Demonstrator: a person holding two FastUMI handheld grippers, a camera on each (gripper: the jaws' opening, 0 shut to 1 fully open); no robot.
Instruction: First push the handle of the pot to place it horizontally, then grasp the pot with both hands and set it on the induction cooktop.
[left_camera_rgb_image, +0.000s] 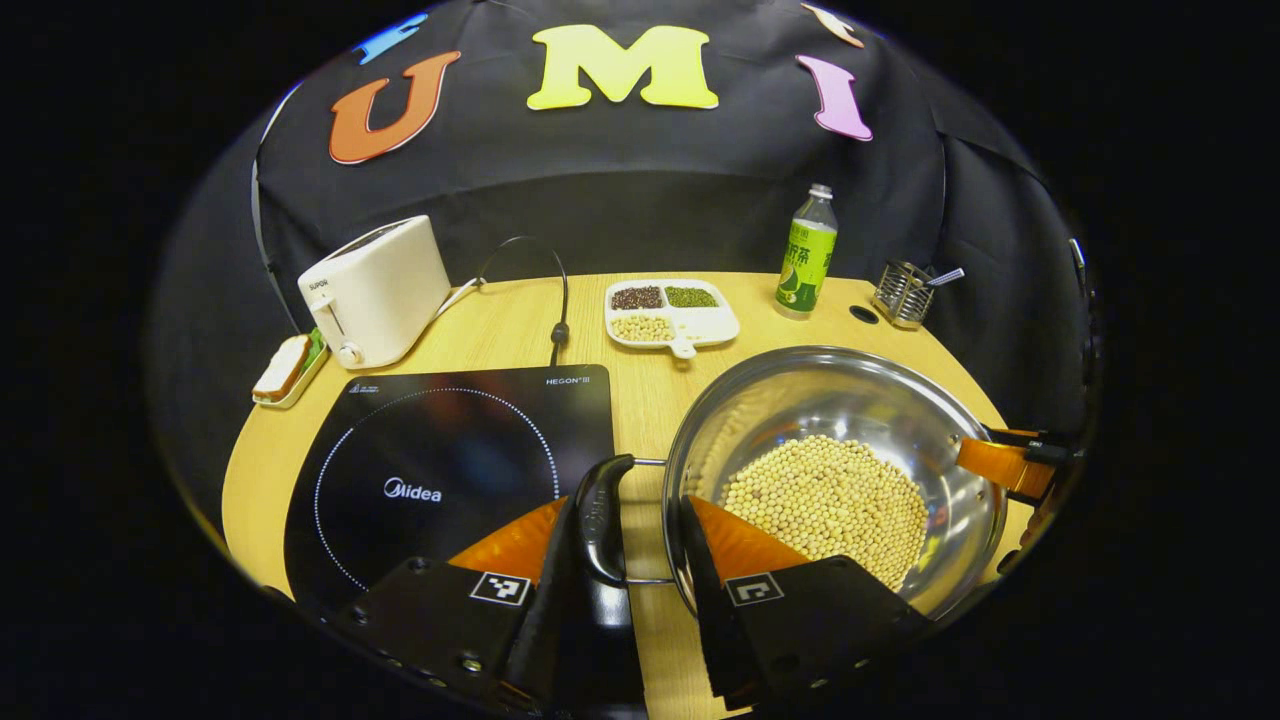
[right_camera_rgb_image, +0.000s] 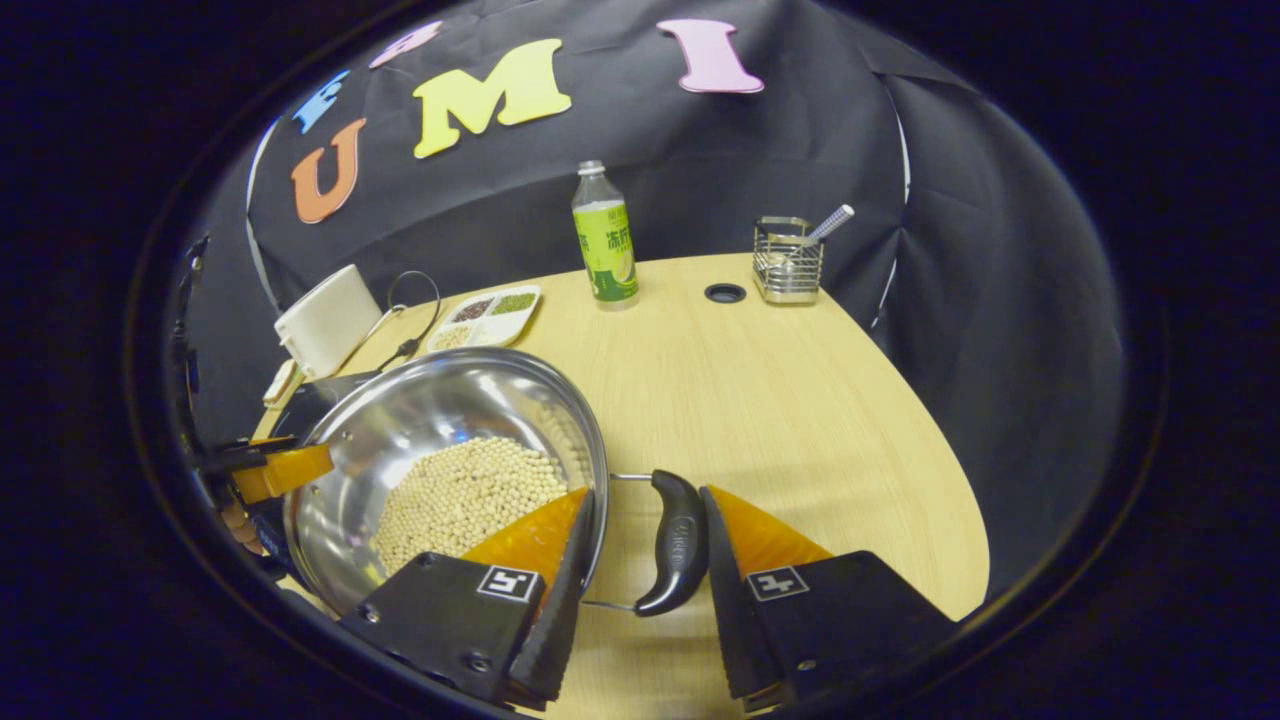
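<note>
A steel pot (left_camera_rgb_image: 800, 400) holding soybeans (left_camera_rgb_image: 825, 495) stands on the wooden table, just right of the black induction cooktop (left_camera_rgb_image: 440, 470). My left gripper (left_camera_rgb_image: 630, 503) straddles the pot's black left handle (left_camera_rgb_image: 603, 510). One finger presses the handle's outer side and the other lies against the inside of the rim. My right gripper (right_camera_rgb_image: 647, 492) holds the opposite handle (right_camera_rgb_image: 677, 545) of the pot (right_camera_rgb_image: 430, 410) the same way. Each view shows the other gripper's orange finger (left_camera_rgb_image: 1000, 462) (right_camera_rgb_image: 285, 470) at the far rim. Both handles lie level.
Behind the cooktop are a white toaster (left_camera_rgb_image: 380, 285) with its cable (left_camera_rgb_image: 555, 300), and a sandwich on a green dish (left_camera_rgb_image: 285, 368). A divided tray of beans (left_camera_rgb_image: 670, 312), a green bottle (left_camera_rgb_image: 806, 258) and a wire holder (left_camera_rgb_image: 902, 292) stand along the back.
</note>
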